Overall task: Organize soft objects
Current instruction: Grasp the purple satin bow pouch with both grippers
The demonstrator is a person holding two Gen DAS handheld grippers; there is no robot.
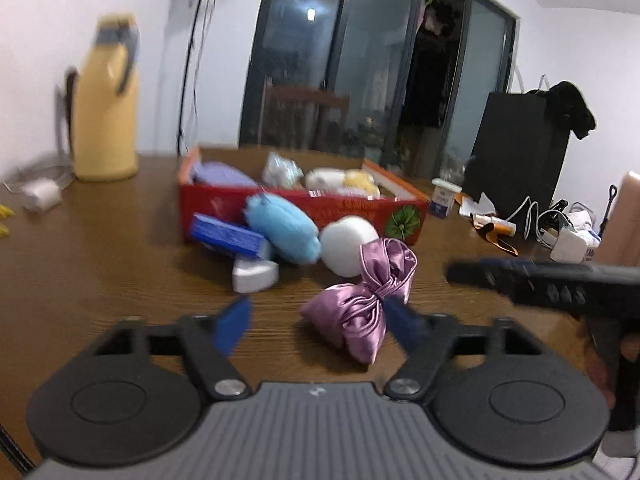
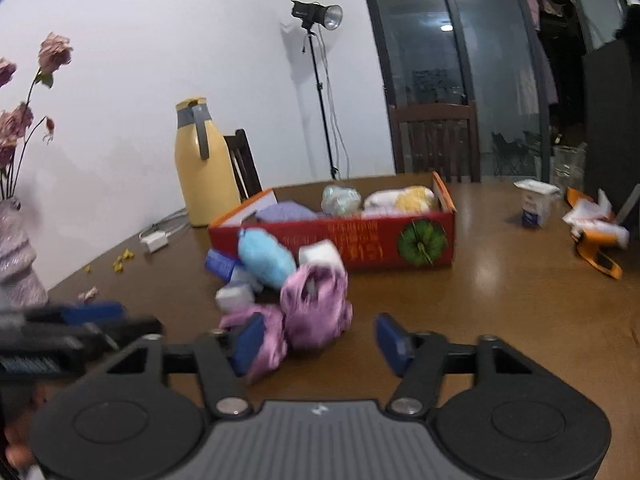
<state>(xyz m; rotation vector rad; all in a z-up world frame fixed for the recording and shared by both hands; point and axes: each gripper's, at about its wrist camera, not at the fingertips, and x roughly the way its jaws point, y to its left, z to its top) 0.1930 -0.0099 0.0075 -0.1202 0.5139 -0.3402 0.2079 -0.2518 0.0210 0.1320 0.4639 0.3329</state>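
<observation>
A pink satin pouch lies on the brown table, just in front of my open left gripper, near its right finger. Behind it sit a white foam ball, a light blue plush, a blue packet and a white block. A red box behind them holds several soft items. In the right wrist view the pouch lies between the open fingers of my right gripper, against the left one. The red box stands beyond it.
A yellow thermos jug stands at the back left, a vase of pink flowers at far left. A white carton, orange-white clutter, chargers and cables and a black bag crowd the right side.
</observation>
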